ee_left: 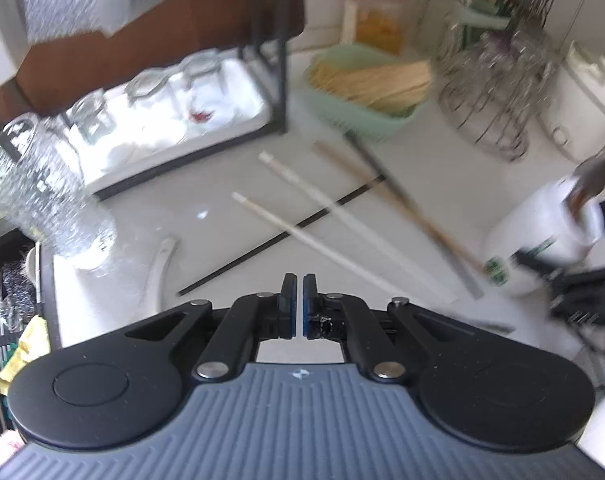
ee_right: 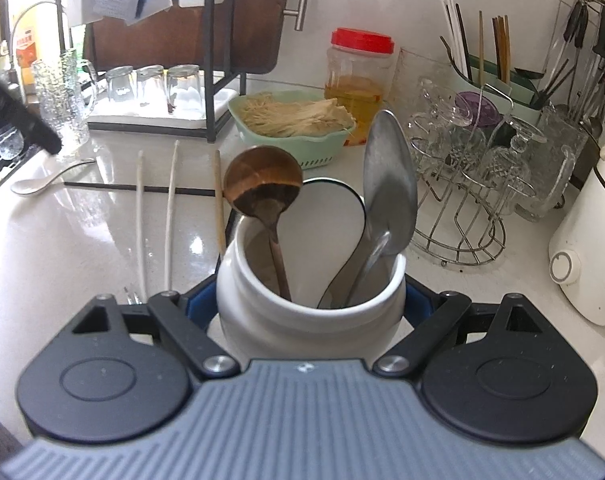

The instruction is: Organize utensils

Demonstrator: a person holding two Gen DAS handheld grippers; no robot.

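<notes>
Left gripper point(ee_left: 299, 306): black linkage arms, blue pads pressed together, nothing between them; it hangs over the worktop.
Right gripper point(ee_right: 308, 300): blue pads clamp the sides of the crock, jaws partly spread.
Crock point(ee_right: 310, 308): glazed white ceramic, round-bodied with a wide mouth.
Ladle point(ee_right: 263, 184): dark wood, round bowl up, thin handle down in the crock.
Spoon point(ee_right: 390, 184): dull steel, long oval bowl, standing in the crock on the right.
Chopsticks point(ee_left: 342, 236): slim straight sticks lying loose on the worktop, two white, one tan, one black crossing under them.
White spoon point(ee_right: 34, 185): smooth, curved, flat on the worktop at far left.
Worktop point(ee_right: 62, 248): glossy pale stone.
Basket point(ee_right: 302, 148): mint plastic, slotted wall, heaped with pale strands.
Jar point(ee_right: 358, 76): clear plastic, red lid.
Rack point(ee_right: 462, 216): bent wire, holding cut-glass cups.
</notes>
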